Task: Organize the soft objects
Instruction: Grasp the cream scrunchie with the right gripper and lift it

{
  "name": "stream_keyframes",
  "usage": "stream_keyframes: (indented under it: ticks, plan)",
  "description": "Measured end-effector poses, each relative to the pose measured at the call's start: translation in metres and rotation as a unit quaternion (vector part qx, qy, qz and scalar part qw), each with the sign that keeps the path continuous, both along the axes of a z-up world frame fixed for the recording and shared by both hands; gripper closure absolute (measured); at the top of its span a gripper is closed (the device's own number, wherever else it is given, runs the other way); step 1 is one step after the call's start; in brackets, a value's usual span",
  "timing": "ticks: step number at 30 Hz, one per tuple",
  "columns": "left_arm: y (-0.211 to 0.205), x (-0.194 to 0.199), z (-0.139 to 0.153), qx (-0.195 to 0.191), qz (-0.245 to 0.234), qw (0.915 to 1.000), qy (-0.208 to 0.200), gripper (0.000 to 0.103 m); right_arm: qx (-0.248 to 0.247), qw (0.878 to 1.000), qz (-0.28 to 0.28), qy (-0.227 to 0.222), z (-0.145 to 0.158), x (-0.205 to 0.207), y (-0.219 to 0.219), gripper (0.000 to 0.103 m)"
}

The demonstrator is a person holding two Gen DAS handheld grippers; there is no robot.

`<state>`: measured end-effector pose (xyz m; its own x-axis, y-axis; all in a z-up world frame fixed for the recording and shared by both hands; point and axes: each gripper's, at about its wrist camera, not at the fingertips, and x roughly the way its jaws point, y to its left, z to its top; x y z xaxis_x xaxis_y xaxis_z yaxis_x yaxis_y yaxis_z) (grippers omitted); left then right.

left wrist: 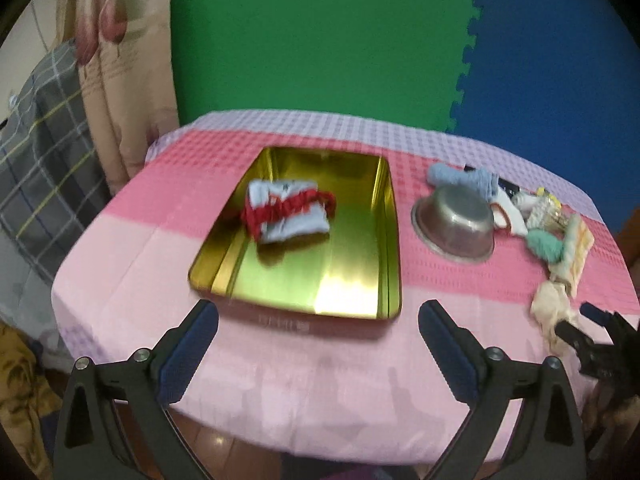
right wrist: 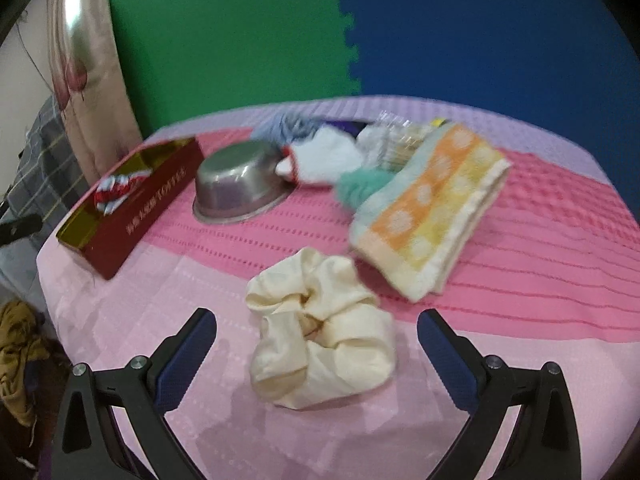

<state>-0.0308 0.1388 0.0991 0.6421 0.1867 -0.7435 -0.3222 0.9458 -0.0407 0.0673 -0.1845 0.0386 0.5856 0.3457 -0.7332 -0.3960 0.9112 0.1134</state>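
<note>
Both wide open, right tool over cream scrunchie

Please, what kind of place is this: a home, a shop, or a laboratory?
Probably a room in a home, set up for recording. A flowered curtain hangs at the left, foam puzzle mats cover the wall, and a pink checked tablecloth covers the table.

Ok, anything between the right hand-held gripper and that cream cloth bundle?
Nothing visible. The right hand-held gripper is open, and the cream cloth bundle lies directly ahead on the pink tablecloth, apart from the folded towel.
</note>
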Motion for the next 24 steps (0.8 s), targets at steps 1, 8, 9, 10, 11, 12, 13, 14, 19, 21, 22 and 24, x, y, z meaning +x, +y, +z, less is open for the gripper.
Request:
stream_keyframes:
  ticks: [1,8,9,10,11,12,13,14,19,21,22,24]
  plan:
    - [0.0,-0.003,-0.003,-0.007,0.0,1.0,0.004,0.004,-0.01,1.0,-0.002,0.003,-0.003,0.001,0.003,0.001]
    - [0.0,-0.017,-0.021,-0.03,0.002,0.9993,0.023,0.004,-0.049,0.998,0.007,0.026,-0.016,0.009,0.016,0.085]
    - [-0.001,-0.018,-0.023,-0.031,0.005,0.9992,0.025,0.004,-0.045,0.999,0.008,0.03,-0.016,0.009,0.015,0.089]
    - [0.0,-0.018,-0.023,-0.031,0.008,0.9991,0.026,0.004,-0.043,0.998,0.008,0.033,-0.016,0.009,0.014,0.09]
    - [0.0,-0.019,-0.022,-0.032,0.009,0.9992,0.024,0.004,-0.043,0.998,0.01,0.036,-0.014,0.009,0.014,0.092]
    - [0.001,-0.021,-0.021,-0.032,0.011,0.9993,0.018,0.004,-0.039,0.998,0.013,0.037,-0.013,0.007,0.013,0.092]
    - [0.001,-0.023,-0.017,-0.03,0.013,0.9994,0.009,0.004,-0.031,0.999,0.014,0.039,-0.01,0.005,0.012,0.092]
    - [0.001,-0.025,-0.015,-0.027,0.013,0.9995,0.003,0.004,-0.024,0.999,0.017,0.039,-0.007,0.002,0.013,0.092]
    - [0.003,-0.026,-0.013,-0.011,0.013,0.9998,-0.001,0.004,0.011,0.998,0.051,0.043,0.012,-0.007,0.035,0.092]
    - [0.006,-0.027,-0.014,-0.02,0.014,0.9997,-0.001,0.004,0.017,0.997,0.064,0.04,0.019,-0.007,0.049,0.092]
    - [0.008,-0.027,-0.014,-0.024,0.015,0.9996,-0.001,0.004,0.021,0.996,0.075,0.039,0.024,-0.006,0.059,0.092]
    - [0.011,-0.028,-0.016,-0.029,0.02,0.9994,-0.001,0.004,0.027,0.995,0.091,0.036,0.033,-0.002,0.076,0.092]
